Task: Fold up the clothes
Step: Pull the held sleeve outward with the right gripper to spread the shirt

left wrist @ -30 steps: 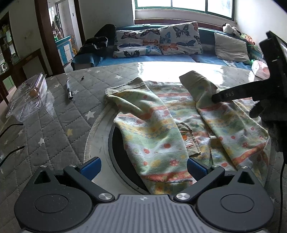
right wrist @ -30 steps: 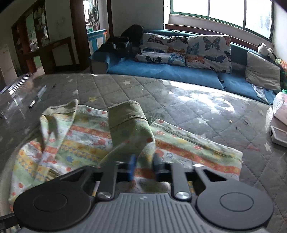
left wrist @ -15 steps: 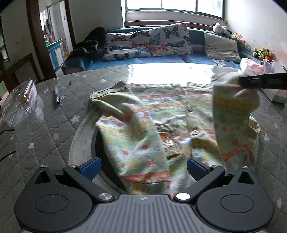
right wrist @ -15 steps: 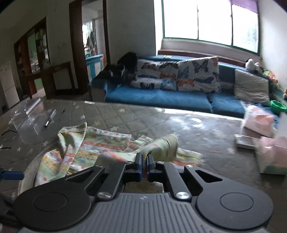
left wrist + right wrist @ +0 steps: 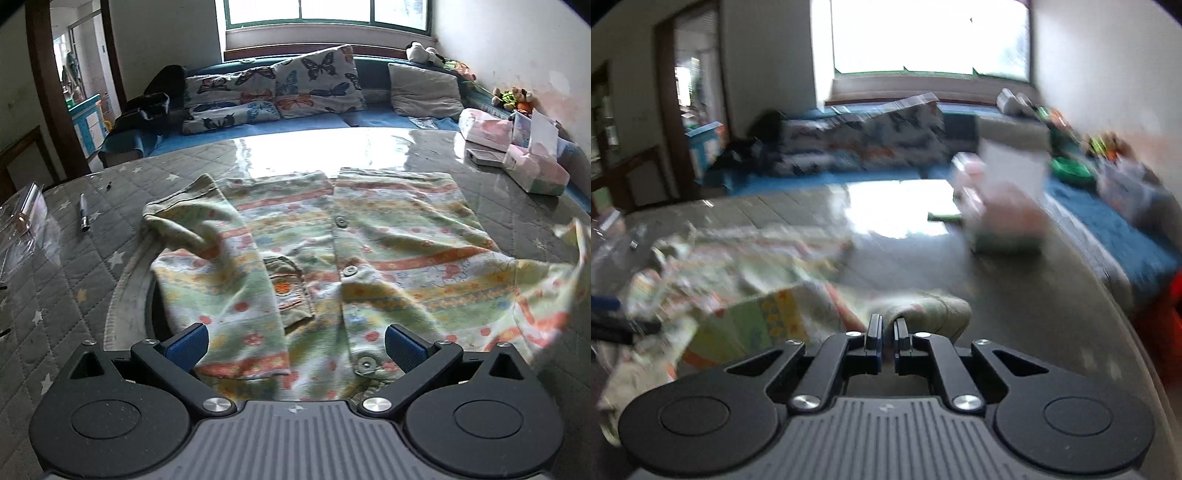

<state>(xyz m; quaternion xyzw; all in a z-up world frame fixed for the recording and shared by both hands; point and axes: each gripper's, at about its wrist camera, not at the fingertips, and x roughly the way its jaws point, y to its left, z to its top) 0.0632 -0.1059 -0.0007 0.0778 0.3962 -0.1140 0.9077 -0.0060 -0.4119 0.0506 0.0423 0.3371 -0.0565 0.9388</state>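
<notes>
The striped, flower-print buttoned shirt [image 5: 332,266] lies front-up on the tabletop [image 5: 92,258], just ahead of the left gripper [image 5: 293,341], whose jaws stand wide open and empty. One sleeve [image 5: 207,236] lies folded across the chest. The other sleeve [image 5: 923,306] is pinched in the closed jaws of the right gripper [image 5: 885,332], drawn out sideways. A second ago that sleeve lay across the front, so the shirt is now more spread than folded.
</notes>
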